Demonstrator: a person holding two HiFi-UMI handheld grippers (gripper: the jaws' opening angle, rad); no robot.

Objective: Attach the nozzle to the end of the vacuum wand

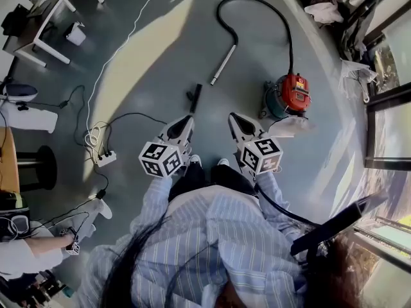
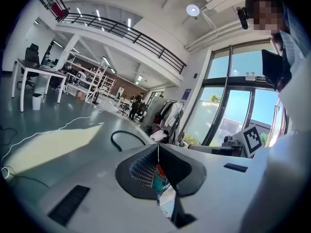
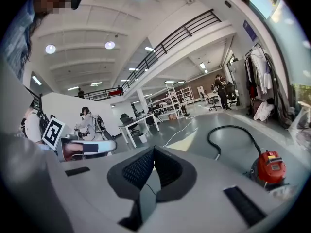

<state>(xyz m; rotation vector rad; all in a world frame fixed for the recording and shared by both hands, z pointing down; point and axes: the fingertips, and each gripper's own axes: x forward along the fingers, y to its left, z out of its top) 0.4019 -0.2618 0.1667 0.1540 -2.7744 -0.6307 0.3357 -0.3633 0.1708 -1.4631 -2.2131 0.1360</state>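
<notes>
Jaws on both are shut pad to pad with nothing between them: left gripper [image 1: 185, 122], right gripper [image 1: 236, 122]. Both hang side by side in front of the person, above the floor [image 1: 154, 56], touching no part. The nozzle [image 1: 194, 98] lies on the floor just ahead of the left gripper's tip, with its long axis roughly in line with that gripper. The wand [image 1: 223, 63] lies further out and slightly right. Its free end angles back toward the nozzle, near it but apart, and its far end joins the hose [image 1: 257, 5] that loops to the red vacuum [image 1: 292, 94]. Left is nearer the nozzle, right nearer the wand (my read: left picks, right steadies). Nothing is attached yet.
</notes>
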